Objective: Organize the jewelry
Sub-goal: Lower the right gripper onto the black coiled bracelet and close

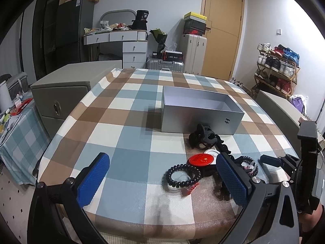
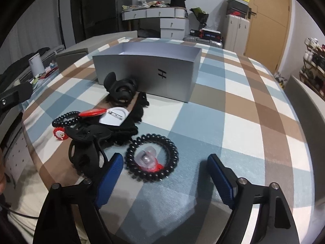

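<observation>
An open silver box [image 1: 199,120] [image 2: 146,75] stands mid-table on the checked cloth. In front of it lies a pile of accessories: a black claw clip [image 1: 203,136] [image 2: 119,89], a red round badge [image 1: 200,159] [image 2: 93,112], and a second claw clip [image 2: 87,144]. My left gripper [image 1: 162,158] is open, and a black spiral hair tie [image 1: 182,175] lies on the cloth between its blue pads, untouched. My right gripper [image 2: 164,158] is open just short of another spiral hair tie [image 2: 152,158], which rings a clear pink trinket [image 2: 146,157].
A white heart-shaped badge [image 2: 114,118], a black scrunchie [image 2: 126,130] and a red-and-white ornament [image 2: 60,134] lie in the pile. A grey cabinet [image 1: 61,93] stands left of the table and a grey chair back [image 1: 280,105] to the right. The table's near edge is close below both grippers.
</observation>
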`<move>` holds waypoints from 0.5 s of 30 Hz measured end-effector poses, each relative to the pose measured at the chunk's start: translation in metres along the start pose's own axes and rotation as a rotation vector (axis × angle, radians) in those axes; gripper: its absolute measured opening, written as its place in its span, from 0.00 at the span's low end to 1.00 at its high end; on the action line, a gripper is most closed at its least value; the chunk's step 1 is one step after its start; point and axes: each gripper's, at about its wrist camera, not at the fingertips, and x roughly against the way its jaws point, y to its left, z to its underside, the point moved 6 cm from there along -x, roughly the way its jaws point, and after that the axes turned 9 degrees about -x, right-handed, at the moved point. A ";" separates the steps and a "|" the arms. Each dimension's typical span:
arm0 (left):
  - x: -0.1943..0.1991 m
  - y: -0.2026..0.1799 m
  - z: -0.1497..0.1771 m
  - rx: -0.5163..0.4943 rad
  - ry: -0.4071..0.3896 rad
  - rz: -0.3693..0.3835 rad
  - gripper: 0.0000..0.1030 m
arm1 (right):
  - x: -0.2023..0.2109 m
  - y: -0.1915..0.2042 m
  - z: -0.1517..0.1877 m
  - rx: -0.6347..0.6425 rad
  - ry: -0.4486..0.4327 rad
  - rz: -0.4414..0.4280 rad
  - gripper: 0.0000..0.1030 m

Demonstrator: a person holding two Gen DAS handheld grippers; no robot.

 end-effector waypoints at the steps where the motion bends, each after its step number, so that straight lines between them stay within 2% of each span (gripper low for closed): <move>1: 0.000 0.000 0.000 -0.002 0.001 0.000 0.99 | 0.000 0.001 0.000 0.003 -0.003 -0.001 0.76; 2: -0.001 0.000 0.000 -0.004 0.001 -0.002 0.99 | 0.000 0.001 0.000 0.003 -0.006 -0.002 0.74; 6: -0.002 0.000 0.001 0.000 0.002 -0.003 0.99 | 0.001 0.001 -0.002 -0.003 -0.017 -0.013 0.49; 15: -0.006 0.004 0.004 0.005 0.021 -0.008 0.99 | 0.009 0.000 -0.002 -0.018 -0.054 -0.048 0.44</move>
